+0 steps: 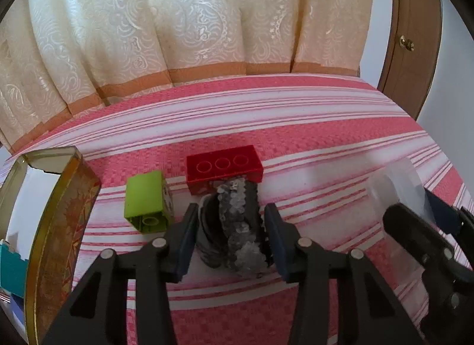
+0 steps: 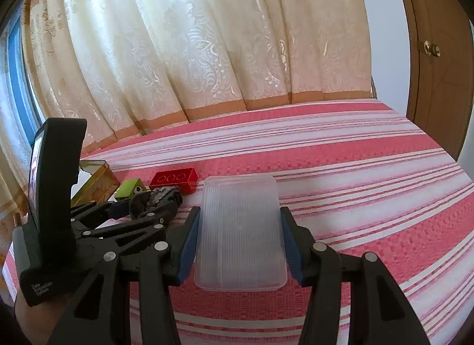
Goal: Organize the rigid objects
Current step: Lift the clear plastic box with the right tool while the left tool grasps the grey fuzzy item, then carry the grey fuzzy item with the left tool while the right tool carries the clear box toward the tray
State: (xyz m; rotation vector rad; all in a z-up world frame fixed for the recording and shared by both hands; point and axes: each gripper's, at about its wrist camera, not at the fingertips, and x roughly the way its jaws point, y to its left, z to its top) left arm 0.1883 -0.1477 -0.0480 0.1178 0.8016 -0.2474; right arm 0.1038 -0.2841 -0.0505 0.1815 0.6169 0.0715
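gripping grey object (image 1: 234, 226) beside red block (image 1: 224, 168), striped cloth (image 2: 355, 173) open rightward

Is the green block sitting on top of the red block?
No, the green block lies on the striped cloth beside the red block.

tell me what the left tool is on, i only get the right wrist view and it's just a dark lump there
Observer: A dark sequined object. It sits between the left tool's fingers, and both pads look to be touching it.
Operator: anything past the tin on that side
Observer: Yes, a teal object shows at the far left edge of the left wrist view, beyond the gold tin.
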